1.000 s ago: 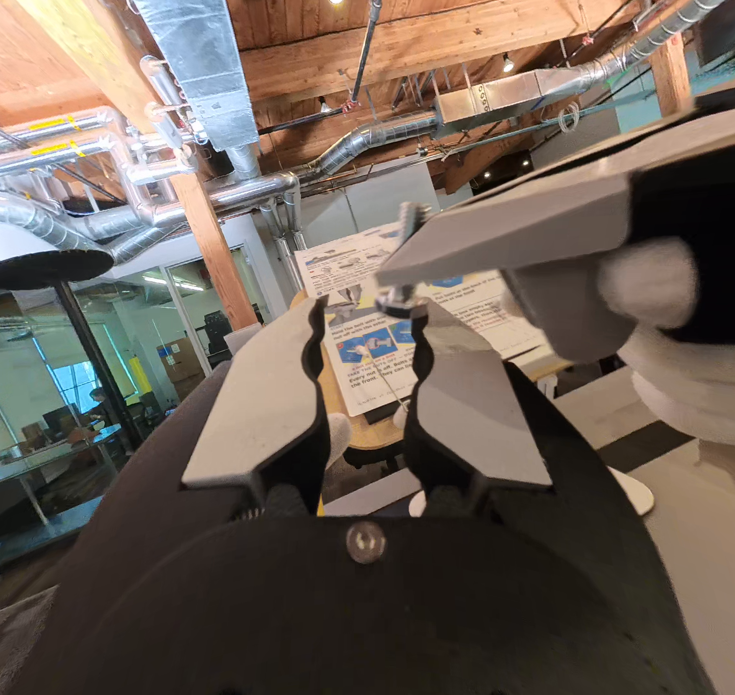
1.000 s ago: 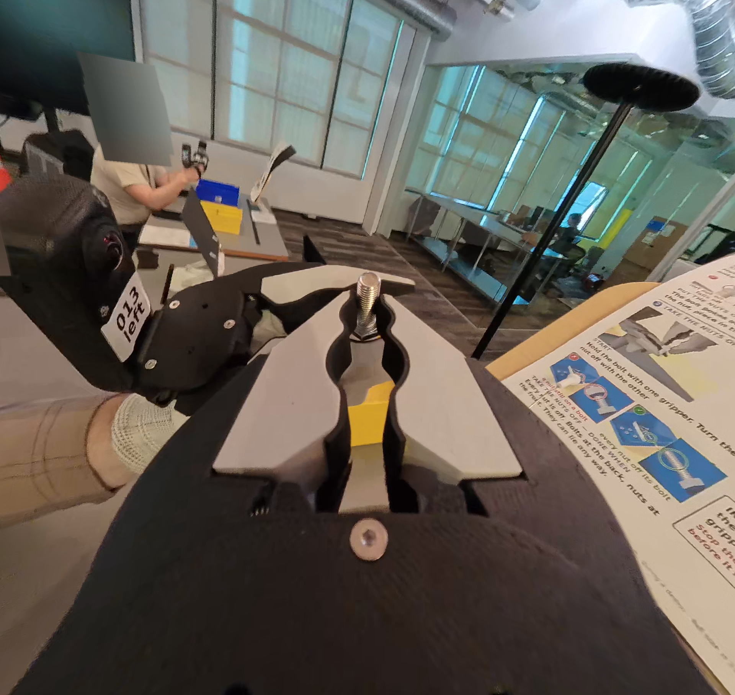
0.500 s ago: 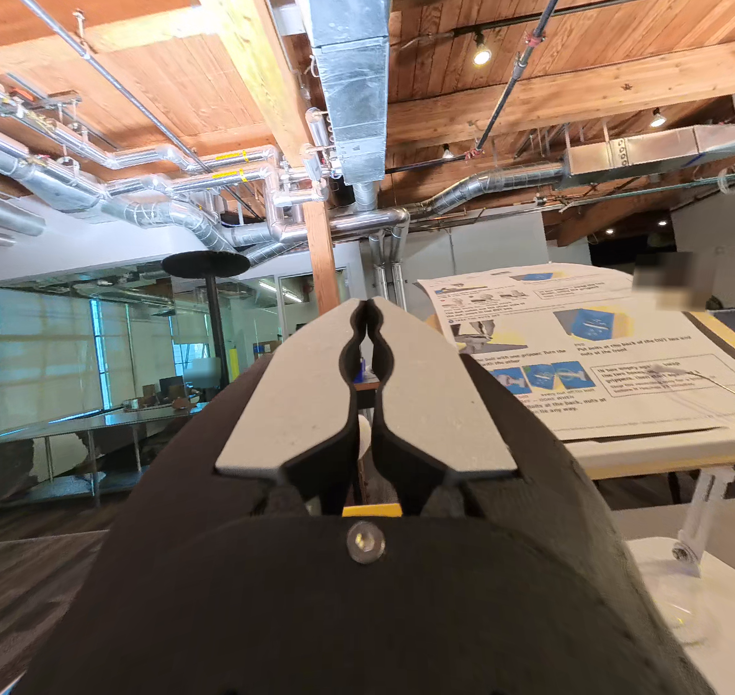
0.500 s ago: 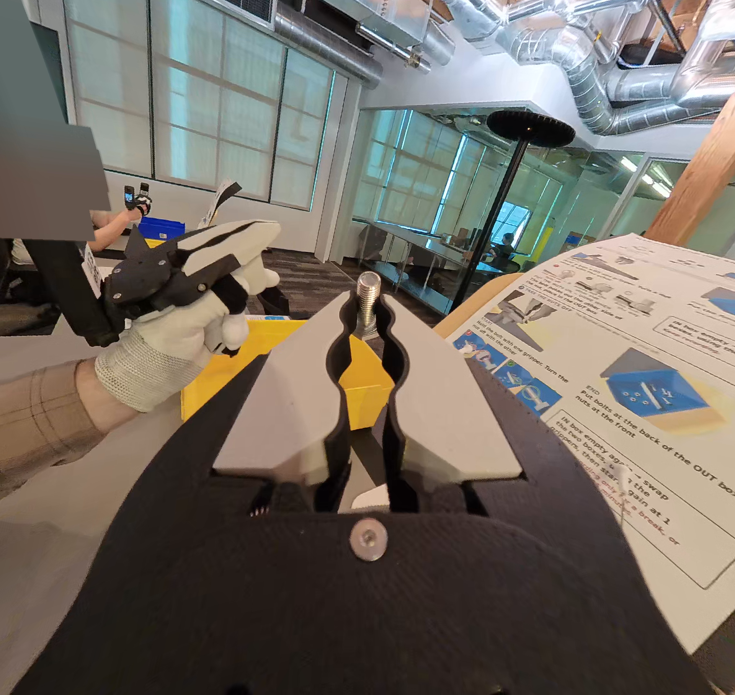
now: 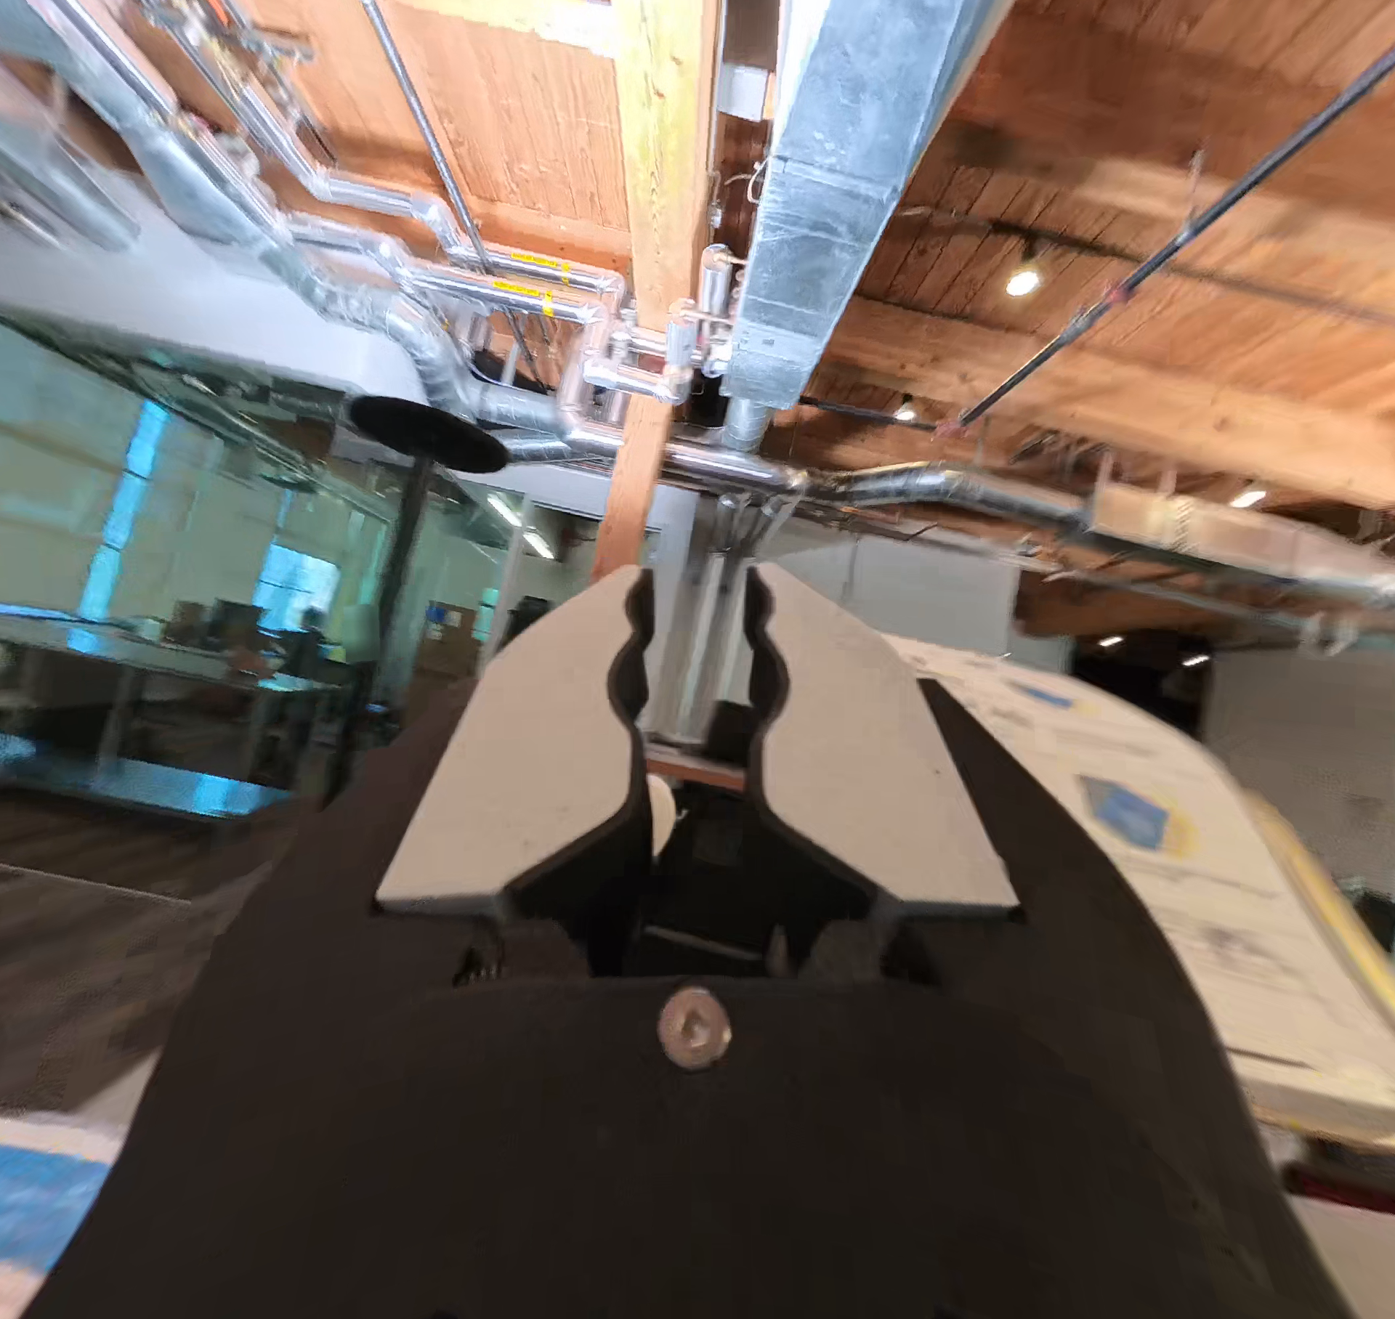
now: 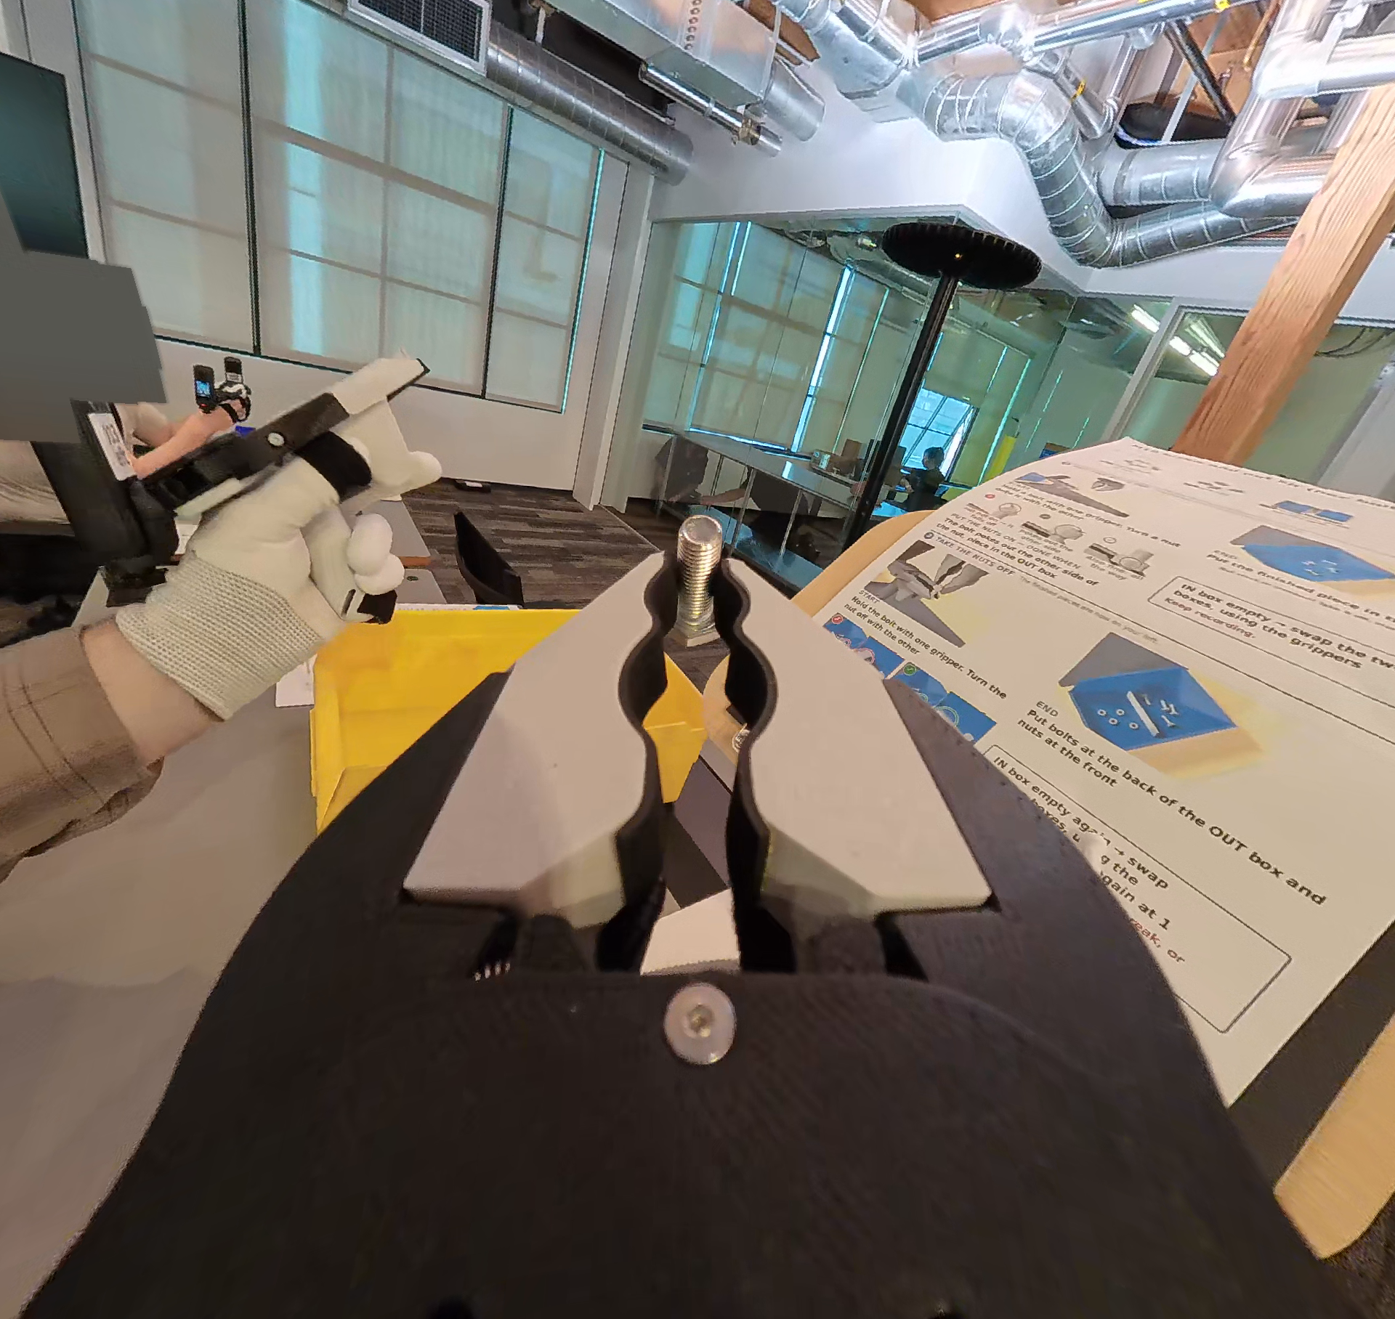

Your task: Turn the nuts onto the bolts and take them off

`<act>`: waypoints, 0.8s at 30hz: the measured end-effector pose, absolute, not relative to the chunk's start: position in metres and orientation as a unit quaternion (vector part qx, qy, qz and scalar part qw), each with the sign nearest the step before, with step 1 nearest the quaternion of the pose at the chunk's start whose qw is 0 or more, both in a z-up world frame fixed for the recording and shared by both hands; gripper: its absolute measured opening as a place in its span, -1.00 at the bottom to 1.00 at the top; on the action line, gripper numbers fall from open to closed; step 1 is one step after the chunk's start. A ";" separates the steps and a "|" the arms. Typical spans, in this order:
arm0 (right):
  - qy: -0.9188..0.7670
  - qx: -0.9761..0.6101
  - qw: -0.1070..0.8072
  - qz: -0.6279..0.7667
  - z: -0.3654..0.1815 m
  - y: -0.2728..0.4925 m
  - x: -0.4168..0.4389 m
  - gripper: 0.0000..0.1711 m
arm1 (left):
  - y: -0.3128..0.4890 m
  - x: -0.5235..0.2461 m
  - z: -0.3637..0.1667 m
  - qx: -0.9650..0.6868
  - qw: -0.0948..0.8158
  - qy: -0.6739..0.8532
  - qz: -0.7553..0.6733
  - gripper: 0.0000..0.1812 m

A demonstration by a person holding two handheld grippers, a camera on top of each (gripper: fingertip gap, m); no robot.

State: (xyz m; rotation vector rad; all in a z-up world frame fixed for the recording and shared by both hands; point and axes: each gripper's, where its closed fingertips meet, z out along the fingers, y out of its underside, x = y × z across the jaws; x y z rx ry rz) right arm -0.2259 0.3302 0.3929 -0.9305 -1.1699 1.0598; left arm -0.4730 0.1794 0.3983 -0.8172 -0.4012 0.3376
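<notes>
- The right tool (image 6: 698, 588) is clenched on a short silver steel bolt with a threaded shank (image 6: 698, 577). It pinches the shank near the tips, thread end up, with the flat head showing just below the grip, above the yellow plastic bin (image 6: 423, 679).
- No nut shows on the bolt, so this one looks stripped and ready to set down.
- The left tool (image 5: 694, 603) is released, a plain gap between its notched grey fingers (image 5: 543, 739), and nothing in it. It is held up and apart in a white-gloved hand (image 6: 257, 573).
- The bolt is likely rigid, dense for its size and not fragile. The threads give bite across the shank, though smooth metal may swivel in a light pinch.
- Best hold is probably the scalloped notch, square across the shank or on the head flats.
- A printed instruction sheet on a board (image 6: 1132, 679) stands to the right on the grey surface (image 6: 136, 981).
</notes>
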 end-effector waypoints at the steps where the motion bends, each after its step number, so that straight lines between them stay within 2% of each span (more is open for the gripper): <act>1: -0.506 -0.403 0.608 0.460 0.393 0.331 -0.225 -0.91 | 0.179 -0.474 0.400 -0.387 0.893 -0.198 0.113 -0.69; 2: -0.505 -0.404 0.607 0.462 0.393 0.331 -0.225 -0.91 | 0.178 -0.475 0.401 -0.379 0.900 -0.205 0.070 -0.70; 3: -0.504 -0.405 0.607 0.463 0.393 0.332 -0.224 -0.91 | 0.176 -0.475 0.402 -0.370 0.905 -0.205 0.032 -0.90; 4: -0.503 -0.405 0.607 0.463 0.393 0.333 -0.223 -0.91 | 0.176 -0.470 0.405 -0.366 0.911 -0.188 -0.007 -1.00; 8: -0.499 -0.407 0.609 0.463 0.394 0.337 -0.219 -0.92 | 0.176 -0.466 0.410 -0.354 0.914 -0.172 -0.093 -0.99; 9: -0.498 -0.409 0.610 0.461 0.394 0.339 -0.217 -0.92 | 0.176 -0.468 0.410 -0.352 0.913 -0.184 -0.098 -0.91; 11: -0.497 -0.411 0.610 0.460 0.393 0.341 -0.216 -0.92 | 0.173 -0.466 0.415 -0.335 0.917 -0.178 -0.120 -0.62; 14: -0.498 -0.414 0.608 0.459 0.391 0.344 -0.216 -0.91 | 0.168 -0.462 0.422 -0.322 0.920 -0.173 -0.139 -0.52; 16: -0.498 -0.414 0.607 0.461 0.390 0.344 -0.216 -0.91 | 0.163 -0.459 0.424 -0.315 0.927 -0.164 -0.126 -1.00; 21: -0.497 -0.417 0.605 0.461 0.388 0.347 -0.216 -0.91 | 0.163 -0.455 0.427 -0.324 0.924 -0.149 -0.138 -1.00; 22: -0.498 -0.417 0.606 0.460 0.388 0.347 -0.215 -0.91 | 0.163 -0.457 0.427 -0.326 0.922 -0.157 -0.134 -0.97; 24: -0.498 -0.417 0.608 0.458 0.389 0.348 -0.214 -0.91 | 0.162 -0.456 0.429 -0.323 0.925 -0.156 -0.128 -0.68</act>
